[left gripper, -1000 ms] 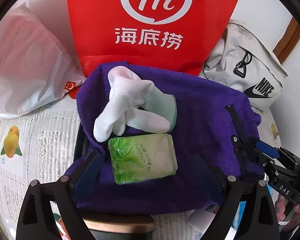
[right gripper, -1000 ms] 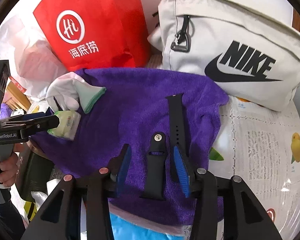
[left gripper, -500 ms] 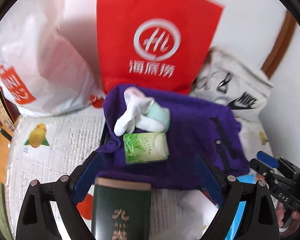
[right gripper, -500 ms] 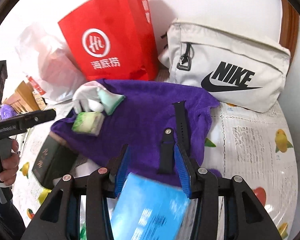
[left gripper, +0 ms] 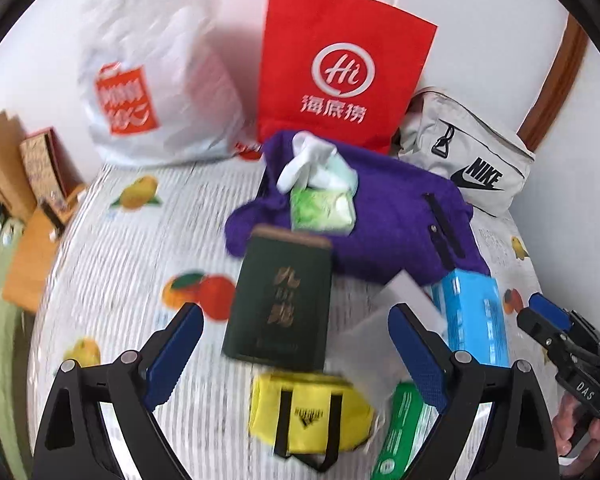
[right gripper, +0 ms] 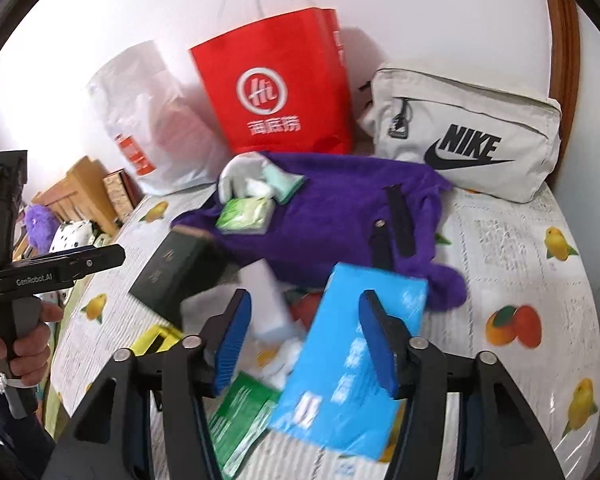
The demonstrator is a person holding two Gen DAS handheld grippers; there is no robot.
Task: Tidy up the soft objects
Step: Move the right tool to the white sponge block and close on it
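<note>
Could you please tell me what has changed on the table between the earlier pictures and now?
Both grippers have pulled back and up from the purple towel. The left gripper is open and empty; the right gripper is opening, gripping nothing. The dark green box and blue pack have come into view. The white glove, tissue pack and watch strap stayed put.
</note>
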